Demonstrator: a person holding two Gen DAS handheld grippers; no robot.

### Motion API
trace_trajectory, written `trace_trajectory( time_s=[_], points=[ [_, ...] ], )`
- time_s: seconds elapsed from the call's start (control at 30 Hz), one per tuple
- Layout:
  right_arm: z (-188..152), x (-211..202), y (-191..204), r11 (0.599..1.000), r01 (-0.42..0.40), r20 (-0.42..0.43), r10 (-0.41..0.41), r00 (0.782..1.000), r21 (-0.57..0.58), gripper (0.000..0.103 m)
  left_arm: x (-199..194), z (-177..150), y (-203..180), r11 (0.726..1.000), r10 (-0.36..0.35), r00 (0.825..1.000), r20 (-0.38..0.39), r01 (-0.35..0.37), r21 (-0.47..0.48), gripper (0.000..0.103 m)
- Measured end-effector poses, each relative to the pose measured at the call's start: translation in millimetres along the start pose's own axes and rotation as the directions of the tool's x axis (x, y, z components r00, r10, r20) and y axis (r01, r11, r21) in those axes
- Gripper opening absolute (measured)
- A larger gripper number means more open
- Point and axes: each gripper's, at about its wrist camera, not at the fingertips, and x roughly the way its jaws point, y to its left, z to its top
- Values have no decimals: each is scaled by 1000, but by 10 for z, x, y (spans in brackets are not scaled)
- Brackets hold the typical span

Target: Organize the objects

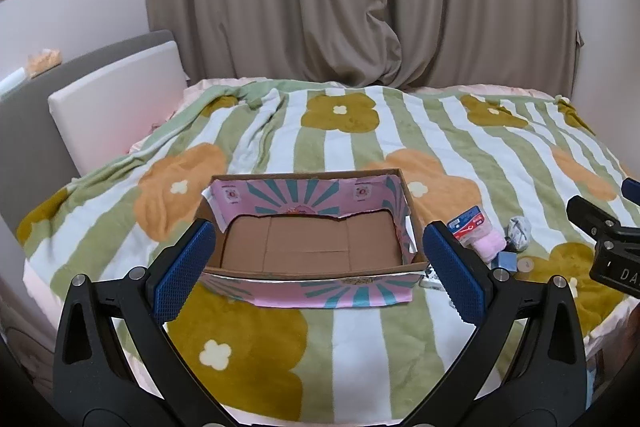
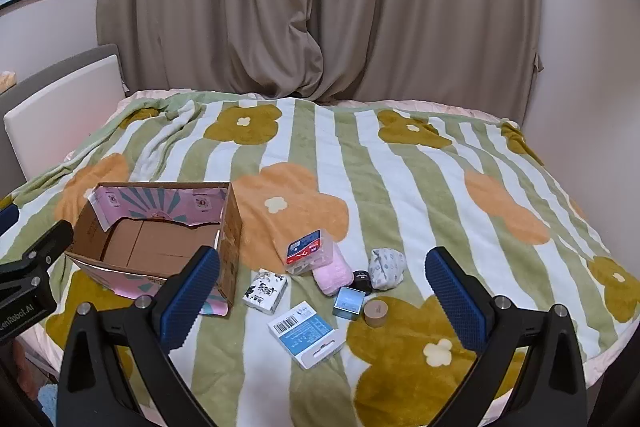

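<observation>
A: While we held both above the bed [image 2: 400, 187], the left gripper [image 1: 320, 267] and right gripper [image 2: 324, 291] stood wide apart, gripping nothing.

B: Where did we see the box [image 2: 230, 227]?

A: On the blanket, empty, left of the clutter. Beside it lay a card pack [image 2: 266, 291], a blue packet [image 2: 306, 335], a pink cloth [image 2: 332, 275], a small blue box [image 2: 349, 301] and a wooden cylinder [image 2: 376, 313].

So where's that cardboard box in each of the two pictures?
Left wrist view: the box sits at centre, straight ahead between the open left gripper's fingers.
Right wrist view: the box lies at lower left, beside the left finger.
Shared landmark: the red-and-blue packet just right of the box.
</observation>
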Motion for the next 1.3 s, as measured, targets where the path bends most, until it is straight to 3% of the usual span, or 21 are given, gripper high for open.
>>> trace_trajectory(
  time_s=[0.17,1.3],
  points=[
    [-17,-26,32,999,26,12,-26,1000,-28,102,-17,-39,30,1000,1,1000,1,-1,-12,103],
    [4,-62,14,1000,-28,17,28,999,3,102,-69,32,36,1000,-8,1000,5,8,-24,103]
  ],
)
